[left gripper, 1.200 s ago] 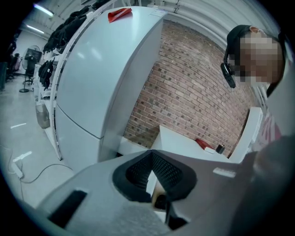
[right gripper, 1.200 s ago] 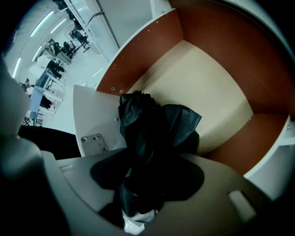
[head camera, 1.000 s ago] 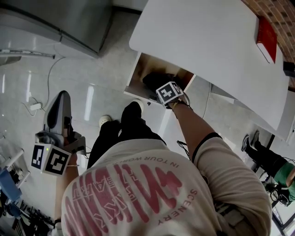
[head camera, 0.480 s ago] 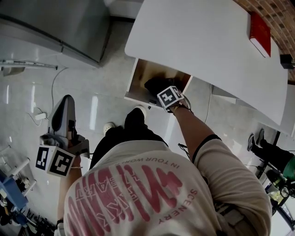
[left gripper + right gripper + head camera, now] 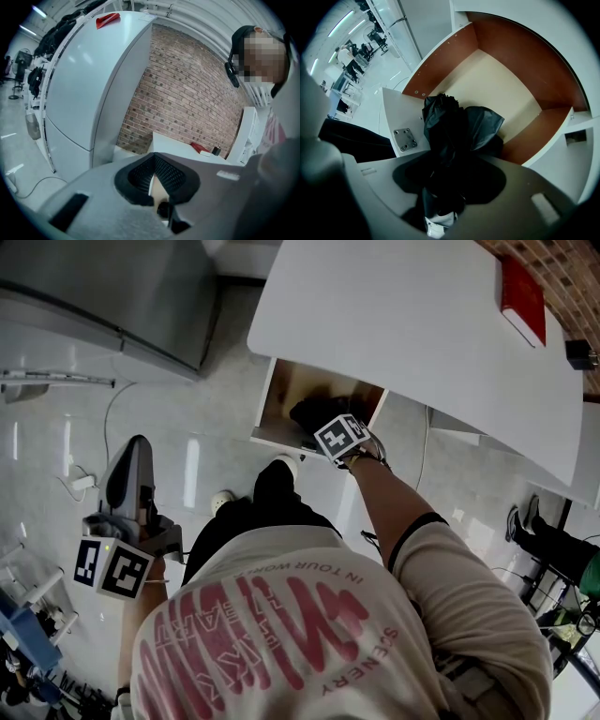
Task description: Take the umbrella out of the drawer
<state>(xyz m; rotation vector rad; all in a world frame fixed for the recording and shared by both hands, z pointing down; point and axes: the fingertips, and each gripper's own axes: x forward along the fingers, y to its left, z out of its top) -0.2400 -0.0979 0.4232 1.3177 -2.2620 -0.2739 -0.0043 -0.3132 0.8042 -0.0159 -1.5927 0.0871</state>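
Where the head view looks down, pale glossy floor [image 5: 187,456] fills the left half. White table [image 5: 422,324] spans the upper right. Tall grey cabinet [image 5: 112,287] at the upper left; brick wall [image 5: 187,93] behind the table in the left gripper view.

Drawer [image 5: 279,390] under the table's near edge stands pulled out, brown inner walls, pale bottom.

Umbrella [image 5: 454,126]: black, folded, loose fabric bunched. It lies inside the drawer, against the front panel near one front corner; the rest of the drawer bottom is bare.

Right gripper [image 5: 449,180]: pointing down into the drawer, arm stretched over the front panel. Jaws stand fairly wide and are closed on the umbrella's near end; black fabric fills the whole gap between them. Whether the umbrella is lifted clear of the bottom: cannot tell.

Left gripper [image 5: 153,164]: held out to the person's left over the floor, well apart from the drawer. Ribbed pads meet at the tips, nothing between them.

Red book [image 5: 522,298] lies on the table's far side. Small metal plate [image 5: 405,139] is screwed to the drawer's front panel, just beside the umbrella.
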